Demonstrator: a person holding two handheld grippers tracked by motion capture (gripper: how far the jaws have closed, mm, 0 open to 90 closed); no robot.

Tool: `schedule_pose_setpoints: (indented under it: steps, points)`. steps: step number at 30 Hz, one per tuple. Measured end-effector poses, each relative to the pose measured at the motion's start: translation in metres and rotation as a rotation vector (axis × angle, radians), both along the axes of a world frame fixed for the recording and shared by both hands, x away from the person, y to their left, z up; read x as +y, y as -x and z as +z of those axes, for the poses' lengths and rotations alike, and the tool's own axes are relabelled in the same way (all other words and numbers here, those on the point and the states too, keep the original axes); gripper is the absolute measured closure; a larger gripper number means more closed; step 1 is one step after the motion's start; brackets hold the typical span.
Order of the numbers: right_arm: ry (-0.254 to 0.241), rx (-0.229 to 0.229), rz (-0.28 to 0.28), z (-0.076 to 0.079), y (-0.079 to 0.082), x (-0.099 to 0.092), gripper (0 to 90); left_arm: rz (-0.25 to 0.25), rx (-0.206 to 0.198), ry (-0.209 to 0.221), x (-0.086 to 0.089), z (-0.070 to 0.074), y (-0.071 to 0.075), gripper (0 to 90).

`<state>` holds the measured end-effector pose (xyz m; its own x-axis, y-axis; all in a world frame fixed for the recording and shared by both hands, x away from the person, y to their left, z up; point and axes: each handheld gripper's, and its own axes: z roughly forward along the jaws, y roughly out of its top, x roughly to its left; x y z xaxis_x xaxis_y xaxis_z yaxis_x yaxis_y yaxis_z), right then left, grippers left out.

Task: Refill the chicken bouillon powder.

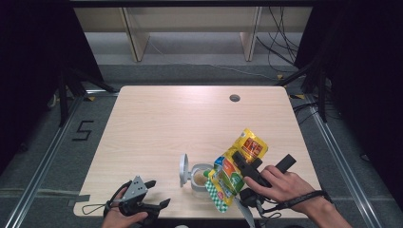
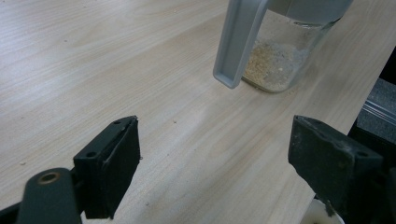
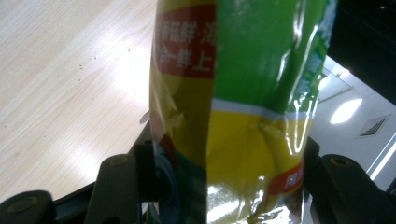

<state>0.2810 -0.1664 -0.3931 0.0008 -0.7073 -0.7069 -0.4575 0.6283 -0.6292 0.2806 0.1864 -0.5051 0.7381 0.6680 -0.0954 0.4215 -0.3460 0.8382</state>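
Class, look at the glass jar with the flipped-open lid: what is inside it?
The glass jar holds a shallow layer of pale, crumbly powder at the bottom. In the high view the yellow-green packet tilts over its mouth, covering part of the opening.

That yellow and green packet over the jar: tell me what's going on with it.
A person's right claw is shut on the yellow and green packet, holding it tilted with its lower end over the open glass jar near the table's front edge. The jar holds some beige powder, and its grey lid is flipped up. The left claw rests open, apart from the jar.
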Motion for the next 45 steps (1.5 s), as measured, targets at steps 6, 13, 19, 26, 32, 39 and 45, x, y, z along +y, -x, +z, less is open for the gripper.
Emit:
schedule_pose_setpoints:
  steps: [6, 13, 19, 26, 32, 39, 45]
  points:
    - [-0.003, 0.001, -0.005, -0.0004, -0.0002, -0.0003, 47.1, 0.013, 0.017, 0.015, -0.0010, -0.0007, 0.0008, 16.5]
    - [-0.023, 0.005, -0.022, -0.0017, 0.0001, -0.0004, 47.2, 0.013, 0.018, 0.014, -0.0009, -0.0007, 0.0008, 16.5]
    - [-0.003, 0.015, -0.018, -0.0013, -0.0024, 0.0012, 47.1, 0.012, 0.018, 0.015, -0.0009, -0.0006, 0.0008, 16.5]
    - [-0.004, 0.016, -0.018, -0.0015, -0.0025, 0.0014, 47.2, 0.013, 0.018, 0.015, -0.0009, -0.0006, 0.0008, 16.5]
    - [-0.005, 0.016, -0.018, -0.0015, -0.0026, 0.0014, 47.2, 0.014, 0.017, 0.016, -0.0007, -0.0006, 0.0009, 16.5]
    - [-0.005, 0.016, -0.017, -0.0016, -0.0025, 0.0013, 47.3, 0.014, 0.016, 0.015, -0.0006, -0.0005, 0.0007, 16.5]
    - [-0.004, 0.015, -0.016, -0.0014, -0.0026, 0.0013, 47.3, 0.003, -0.003, -0.006, 0.0010, 0.0004, -0.0004, 16.5]
